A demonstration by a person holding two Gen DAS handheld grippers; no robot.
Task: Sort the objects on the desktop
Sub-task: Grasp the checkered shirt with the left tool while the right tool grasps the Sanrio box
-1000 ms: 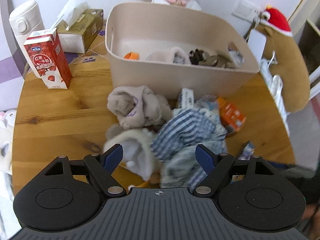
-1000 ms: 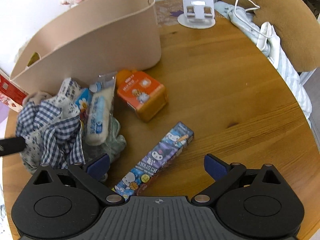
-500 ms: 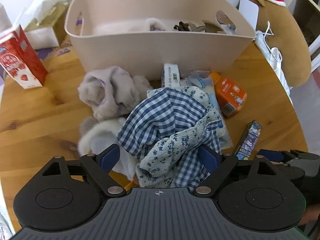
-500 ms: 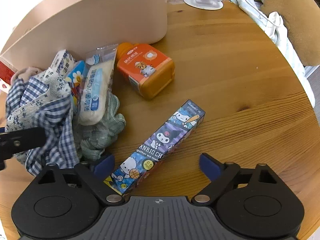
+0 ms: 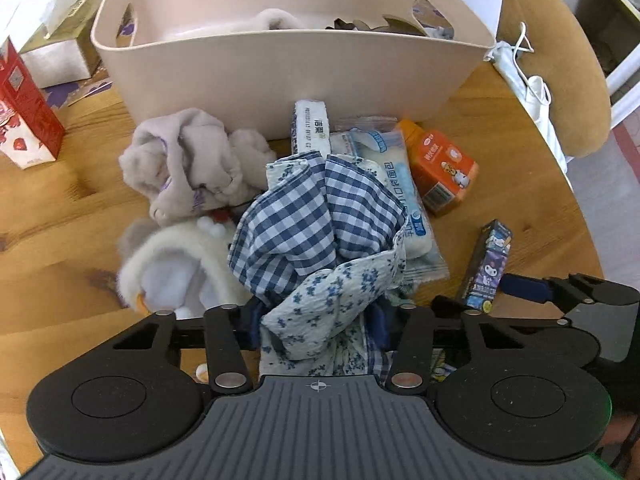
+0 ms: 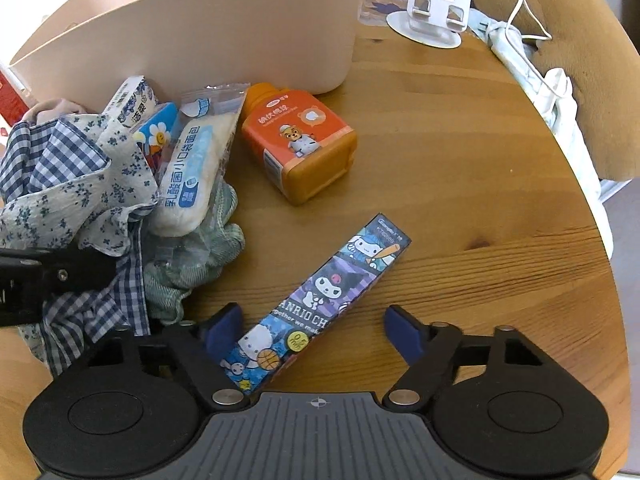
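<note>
Clamping the bunched gingham-and-floral cloth [image 5: 316,240], your left gripper [image 5: 318,320] has its jaws drawn in on the fabric's lower folds, with the beige storage bin [image 5: 280,68] straight ahead across the wooden table [image 5: 60,208]. That cloth is draped over the bread packet [image 5: 404,196] and lies against the white plush toy [image 5: 172,276] and the grey knit garment [image 5: 188,176]. Lift too quickly and a trailing fold could drag the packet or plush along, or snag the bin's rim on the way over.

From the right wrist, your right gripper [image 6: 316,328] sits spread wide, holding nothing, with the Sanrio cartoon box [image 6: 320,300] lying diagonally between its fingers, its near end touching the left pad. Because the box runs skewed, closing now could pinch a corner and spin it out towards the orange bottle [image 6: 304,144]. The left tool's arm is close beside the cloth, so watch for a collision.
</note>
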